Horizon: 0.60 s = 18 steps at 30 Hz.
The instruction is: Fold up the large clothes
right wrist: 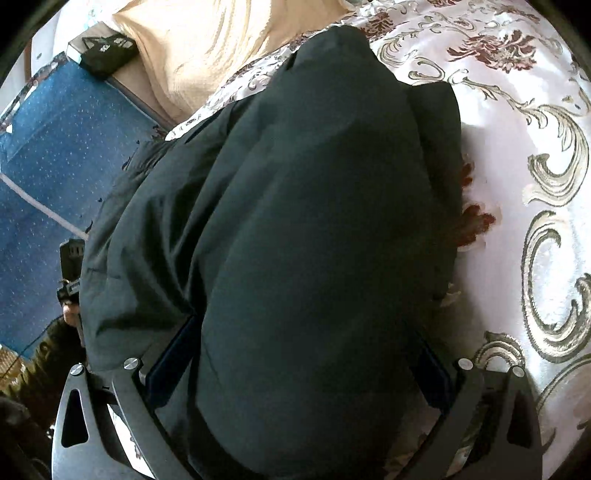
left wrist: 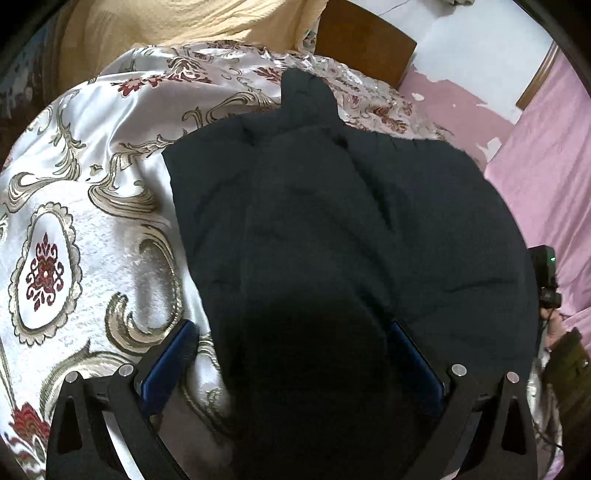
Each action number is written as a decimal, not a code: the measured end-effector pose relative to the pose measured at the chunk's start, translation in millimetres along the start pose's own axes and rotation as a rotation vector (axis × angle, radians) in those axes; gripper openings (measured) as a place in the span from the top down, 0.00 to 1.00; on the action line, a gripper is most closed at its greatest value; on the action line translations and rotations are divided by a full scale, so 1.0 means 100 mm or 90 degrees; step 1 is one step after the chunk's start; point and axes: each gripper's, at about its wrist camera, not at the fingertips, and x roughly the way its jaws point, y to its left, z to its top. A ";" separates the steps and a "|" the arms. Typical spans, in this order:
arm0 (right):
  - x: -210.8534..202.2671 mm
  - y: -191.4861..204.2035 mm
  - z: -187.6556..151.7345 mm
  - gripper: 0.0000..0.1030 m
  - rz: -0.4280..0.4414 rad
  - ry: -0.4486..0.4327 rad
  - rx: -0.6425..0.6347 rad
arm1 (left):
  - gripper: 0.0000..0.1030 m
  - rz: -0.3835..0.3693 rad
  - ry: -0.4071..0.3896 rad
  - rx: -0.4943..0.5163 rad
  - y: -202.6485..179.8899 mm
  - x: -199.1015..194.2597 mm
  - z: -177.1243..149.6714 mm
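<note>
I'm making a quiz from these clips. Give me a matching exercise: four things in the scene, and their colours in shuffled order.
Things:
1. padded jacket
2. bedspread
3. blanket
4. sheet

Colours:
A. pink
B. black
C. pale yellow
D. silver-white with gold scrolls and red motifs

Pairs: 1-B, 2-D, 3-C, 4-A
</note>
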 end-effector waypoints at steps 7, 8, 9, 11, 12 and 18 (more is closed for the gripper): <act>0.09 0.00 -0.05 0.01 0.009 -0.018 0.023 | 0.00 0.048 -0.011 -0.042 -0.12 0.04 -0.02; 0.10 0.00 -0.06 0.01 0.010 -0.022 0.024 | 0.00 0.058 -0.014 -0.044 -0.14 0.04 -0.02; 0.11 0.00 -0.06 0.01 0.010 -0.026 0.023 | 0.00 0.066 -0.018 -0.043 -0.16 0.05 -0.02; 0.12 0.00 -0.10 0.01 0.011 -0.034 0.020 | 0.00 0.080 -0.024 -0.043 -0.20 0.07 -0.01; 0.13 0.01 -0.10 0.01 0.013 -0.036 0.020 | 0.00 0.084 -0.024 -0.045 -0.21 0.08 0.00; 0.12 -0.03 -0.13 0.01 0.014 -0.032 0.019 | 0.00 0.072 -0.019 -0.050 -0.14 0.08 0.00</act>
